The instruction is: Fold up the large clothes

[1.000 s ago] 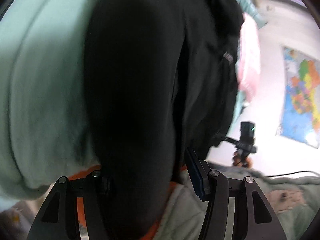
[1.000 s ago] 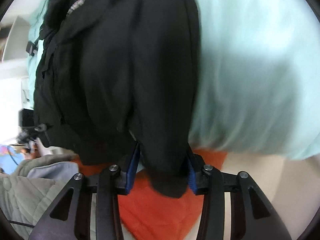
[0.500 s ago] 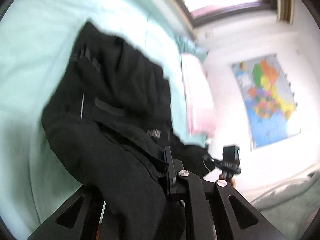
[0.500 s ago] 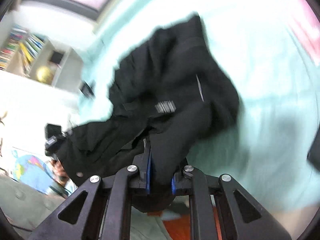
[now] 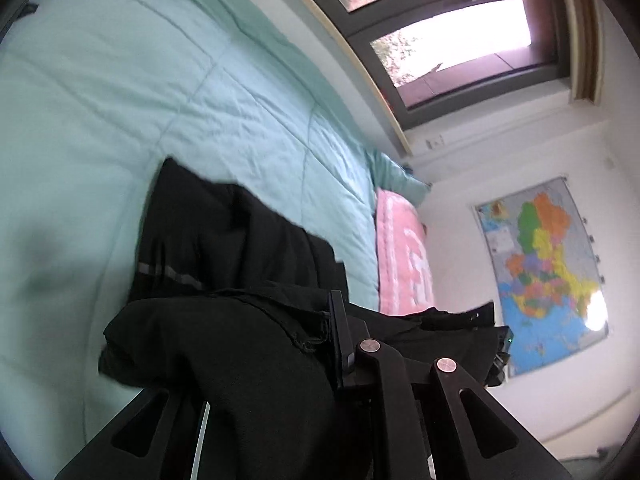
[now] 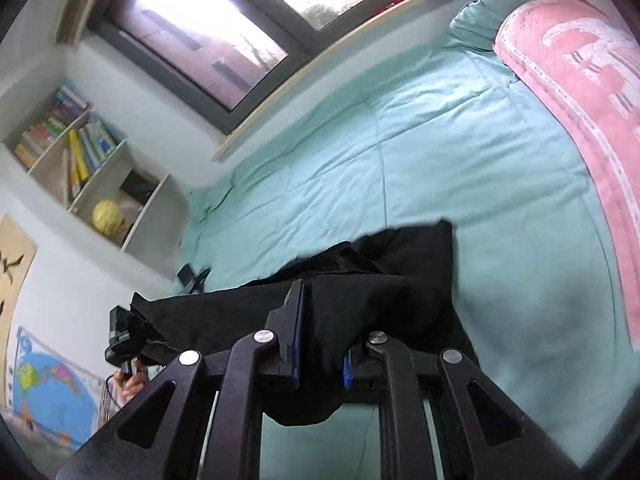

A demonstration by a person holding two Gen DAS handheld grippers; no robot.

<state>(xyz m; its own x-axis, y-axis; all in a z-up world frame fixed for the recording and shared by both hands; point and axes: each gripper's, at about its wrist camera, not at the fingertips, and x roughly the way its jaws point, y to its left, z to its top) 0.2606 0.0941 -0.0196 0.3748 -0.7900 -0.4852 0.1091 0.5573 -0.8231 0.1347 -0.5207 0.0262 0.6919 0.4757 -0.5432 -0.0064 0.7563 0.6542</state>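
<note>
A large black garment [image 5: 224, 248] with a grey reflective stripe hangs stretched between both grippers above a bed with a mint green quilt [image 5: 120, 80]. My left gripper [image 5: 320, 336] is shut on one bunched edge of it; cloth drapes over and hides its left finger. In the right wrist view the same black garment [image 6: 400, 264] trails forward onto the mint green quilt [image 6: 460, 152], and my right gripper [image 6: 320, 340] is shut on a thick fold of it between its blue pads. The other gripper [image 6: 118, 336] shows at the left, gripping the far edge.
A pink blanket [image 5: 404, 256] and a mint pillow [image 5: 396, 172] lie at the head of the bed, by a wall with a coloured map [image 5: 540, 272]. A window [image 6: 248, 12] runs along the far side. A bookshelf [image 6: 80, 160] with books and a yellow ball stands beside a small dark object [image 6: 192, 276] on the quilt.
Both grippers have shut on the black garment and lifted it off the bed edge. The views tipped up from close cloth to the whole bed, window and walls.
</note>
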